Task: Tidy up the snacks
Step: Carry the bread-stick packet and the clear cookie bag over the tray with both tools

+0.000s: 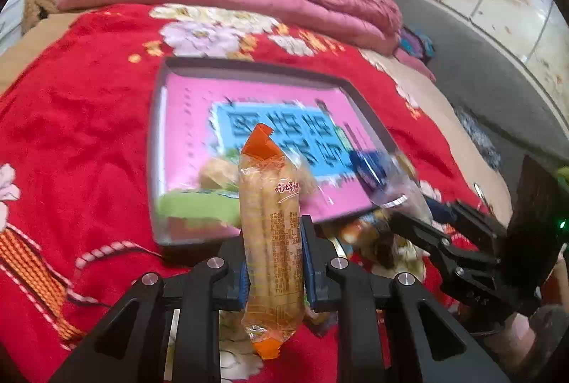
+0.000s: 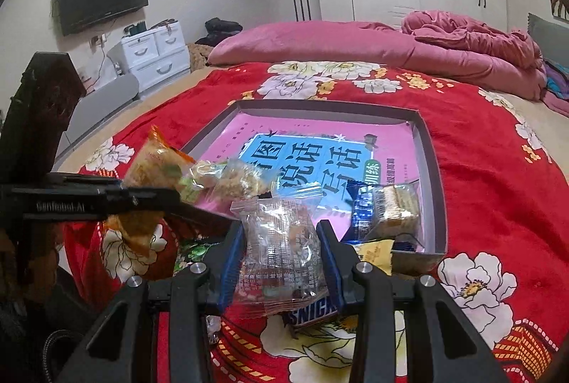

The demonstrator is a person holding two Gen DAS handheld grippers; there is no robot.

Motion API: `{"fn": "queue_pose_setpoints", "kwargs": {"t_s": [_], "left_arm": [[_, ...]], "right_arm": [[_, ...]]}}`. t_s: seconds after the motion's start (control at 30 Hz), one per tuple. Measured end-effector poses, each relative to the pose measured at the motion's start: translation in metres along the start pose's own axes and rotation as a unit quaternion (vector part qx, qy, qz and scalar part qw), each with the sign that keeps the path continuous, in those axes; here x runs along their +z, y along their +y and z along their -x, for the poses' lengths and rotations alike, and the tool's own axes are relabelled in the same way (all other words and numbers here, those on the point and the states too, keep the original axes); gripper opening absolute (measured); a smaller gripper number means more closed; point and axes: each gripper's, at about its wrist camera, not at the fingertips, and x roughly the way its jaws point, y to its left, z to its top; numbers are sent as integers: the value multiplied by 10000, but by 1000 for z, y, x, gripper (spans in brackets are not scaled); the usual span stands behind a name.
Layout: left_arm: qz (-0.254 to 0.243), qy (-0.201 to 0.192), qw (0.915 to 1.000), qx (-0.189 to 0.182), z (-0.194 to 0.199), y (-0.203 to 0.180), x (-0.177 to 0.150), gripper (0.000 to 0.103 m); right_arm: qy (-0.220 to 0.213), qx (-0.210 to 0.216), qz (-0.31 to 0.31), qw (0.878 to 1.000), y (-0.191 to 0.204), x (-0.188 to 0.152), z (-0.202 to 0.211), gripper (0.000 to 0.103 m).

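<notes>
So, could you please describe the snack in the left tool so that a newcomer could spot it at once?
On the red floral blanket lies a shallow box lid with a pink lining. Just in front of it, the left tool grips a long, clear packet of golden wafer rolls upright; unlike the squat packets nearby, it has orange ends.

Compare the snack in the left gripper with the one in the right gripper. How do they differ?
The left gripper holds a long packet with orange ends, standing upright and sticking out past the fingers at both ends. The right gripper holds a clear pouch, squarer and wider, showing loose brown pieces inside. The packet shows stick-shaped biscuits. Both are sealed, gripped by their sides, and held near the box.
</notes>
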Motion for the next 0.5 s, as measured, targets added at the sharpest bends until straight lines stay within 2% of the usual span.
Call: {"fn": "queue_pose_setpoints", "kwargs": {"t_s": [0.2, 0.5], "left_arm": [[330, -277, 9990, 115, 12, 24, 13, 24], [445, -186, 9986, 200, 0, 31, 14, 24]], "right_arm": [[-61, -26, -168, 9998, -8, 3, 1, 41], [-93, -85, -211, 9997, -8, 6, -1, 41]]}}
